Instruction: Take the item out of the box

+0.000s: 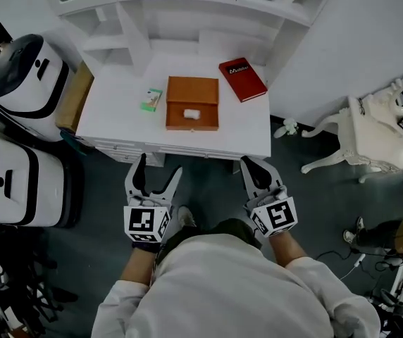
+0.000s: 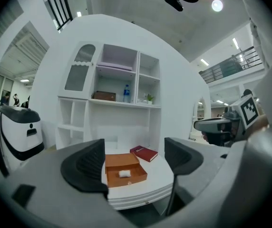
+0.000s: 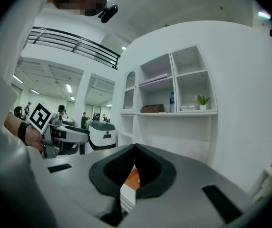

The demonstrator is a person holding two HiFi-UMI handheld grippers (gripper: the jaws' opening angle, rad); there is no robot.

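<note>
A brown box [image 1: 191, 103] lies open on the white table [image 1: 120, 115], with a small white item [image 1: 191, 113] in its front tray. Both grippers hang below the table's near edge, well short of the box. My left gripper [image 1: 157, 178] is open and holds nothing; in the left gripper view the box [image 2: 121, 162] and the white item [image 2: 124, 174] show between its spread jaws. My right gripper [image 1: 258, 171] is shut and holds nothing. In the right gripper view [image 3: 135, 167] only a sliver of the box [image 3: 132, 177] shows through its jaws.
A red book [image 1: 242, 79] lies at the table's back right and a small green packet [image 1: 152, 100] left of the box. White shelves [image 1: 187, 13] stand behind the table. Two white machines [image 1: 22, 76] stand at the left, a white chair [image 1: 360, 129] at the right.
</note>
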